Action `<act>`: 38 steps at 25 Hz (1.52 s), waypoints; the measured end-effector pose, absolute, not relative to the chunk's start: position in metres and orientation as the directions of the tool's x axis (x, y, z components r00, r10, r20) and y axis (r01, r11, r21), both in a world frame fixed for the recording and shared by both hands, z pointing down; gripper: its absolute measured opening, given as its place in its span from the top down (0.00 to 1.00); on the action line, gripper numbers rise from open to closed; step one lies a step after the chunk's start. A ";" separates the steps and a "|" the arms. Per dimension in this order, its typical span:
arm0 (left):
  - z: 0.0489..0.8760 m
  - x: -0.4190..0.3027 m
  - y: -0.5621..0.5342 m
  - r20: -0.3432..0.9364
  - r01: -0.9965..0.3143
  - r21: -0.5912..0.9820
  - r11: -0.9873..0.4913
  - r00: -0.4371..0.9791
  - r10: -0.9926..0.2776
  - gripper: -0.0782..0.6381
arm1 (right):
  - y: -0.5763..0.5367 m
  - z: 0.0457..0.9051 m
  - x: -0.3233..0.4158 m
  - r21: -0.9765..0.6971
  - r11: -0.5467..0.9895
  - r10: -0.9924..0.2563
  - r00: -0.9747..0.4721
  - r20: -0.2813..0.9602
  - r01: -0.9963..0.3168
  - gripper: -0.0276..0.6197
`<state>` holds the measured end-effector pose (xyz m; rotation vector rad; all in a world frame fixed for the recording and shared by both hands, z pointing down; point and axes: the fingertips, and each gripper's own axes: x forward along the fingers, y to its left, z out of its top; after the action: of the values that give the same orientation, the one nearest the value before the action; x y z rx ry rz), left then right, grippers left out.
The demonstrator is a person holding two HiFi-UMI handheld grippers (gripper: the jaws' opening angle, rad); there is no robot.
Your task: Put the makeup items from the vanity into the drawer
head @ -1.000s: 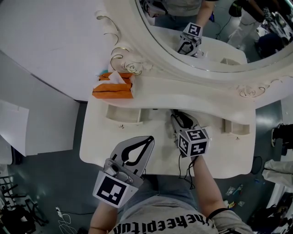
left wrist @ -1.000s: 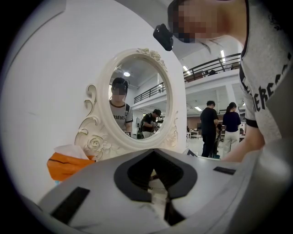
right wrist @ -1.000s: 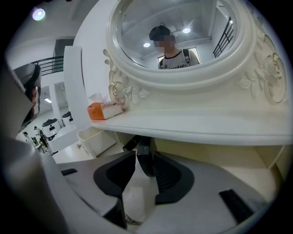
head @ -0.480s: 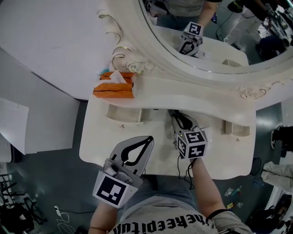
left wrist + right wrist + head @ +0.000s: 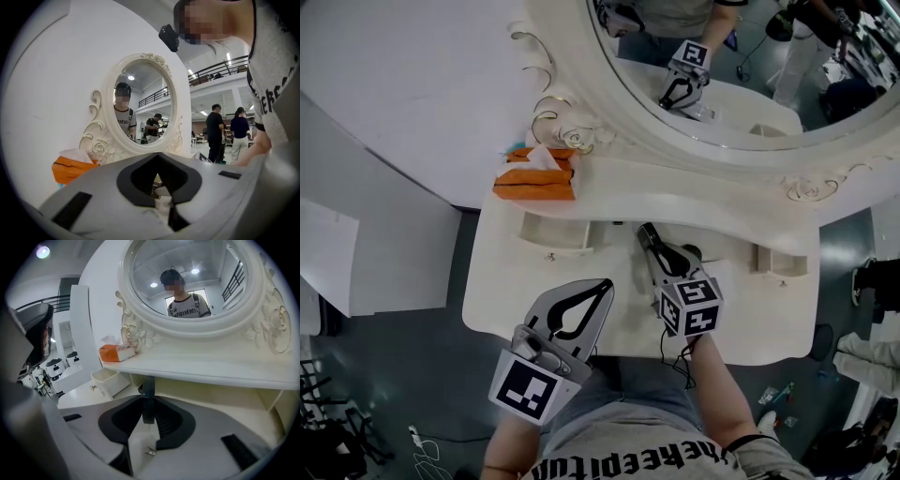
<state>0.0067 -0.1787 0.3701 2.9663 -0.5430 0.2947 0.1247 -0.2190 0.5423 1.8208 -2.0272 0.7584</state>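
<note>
White vanity top (image 5: 506,291) beneath an oval mirror (image 5: 722,66) forms the work surface, with an orange tissue pack (image 5: 532,178) on the raised shelf (image 5: 694,192) under the frame. The right gripper (image 5: 659,261) is the working tool. Its jaws have just been closing and now stand partly drawn in, pinching a dark makeup stick (image 5: 646,234) at their tips. In the right gripper view the stick (image 5: 148,385) stands upright between the pads, and most of its length projects beyond the gripper (image 5: 149,401) towards the shelf edge. Judged purpose: a tip pinch on so slim an item keeps the jaw bodies off the tabletop and leaves the free end to lead into a narrow opening. The small open drawer (image 5: 551,236) lies ahead and to the left of this gripper, clear of it and well short of the stick. In that gripper's own view the drawer (image 5: 110,380) sits left of the jaws, under the tissue pack (image 5: 117,352). The task item is therefore in hand but not yet over its destination. The left gripper (image 5: 602,286) hangs near the person's body at the front edge of the vanity, to the left of the working gripper and apart from it. Its own view shows the tips (image 5: 157,154) together with nothing held. Judged purpose: parked out of the transfer path.
</note>
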 end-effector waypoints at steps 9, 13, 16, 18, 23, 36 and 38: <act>0.367 -0.002 -0.170 0.199 -0.369 0.072 -0.927 0.916 -0.349 0.85 | -0.212 0.526 0.102 -0.178 0.110 -0.825 -0.190 0.532 -0.978 0.79; 0.364 -0.008 -0.168 0.194 -0.381 0.078 -0.921 0.912 -0.361 0.85 | -0.214 0.514 0.090 -0.173 0.150 -0.831 -0.218 0.512 -0.974 0.79; 0.361 -0.015 -0.168 0.188 -0.391 0.075 -0.917 0.909 -0.372 0.85 | -0.217 0.503 0.080 -0.169 0.180 -0.835 -0.241 0.494 -0.969 0.79; 0.359 -0.019 -0.168 0.183 -0.402 0.078 -0.912 0.905 -0.383 0.85 | -0.220 0.496 0.074 -0.163 0.201 -0.837 -0.256 0.483 -0.966 0.79; 0.354 -0.032 -0.169 0.171 -0.429 0.072 -0.900 0.895 -0.413 0.85 | -0.228 0.482 0.057 -0.149 0.252 -0.837 -0.292 0.463 -0.956 0.79; 0.347 -0.073 -0.185 0.152 -0.539 0.084 -0.838 0.838 -0.523 0.85 | -0.262 0.467 0.007 -0.111 0.385 -0.802 -0.392 0.450 -0.916 0.79; 0.347 -0.080 -0.188 0.150 -0.555 0.085 -0.828 0.828 -0.540 0.85 | -0.267 0.466 0.000 -0.108 0.402 -0.795 -0.405 0.452 -0.909 0.79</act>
<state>-0.0803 -0.1882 0.3468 2.8837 -0.8665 0.1815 0.0002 -0.2668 0.4664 1.4780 -2.3350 0.4888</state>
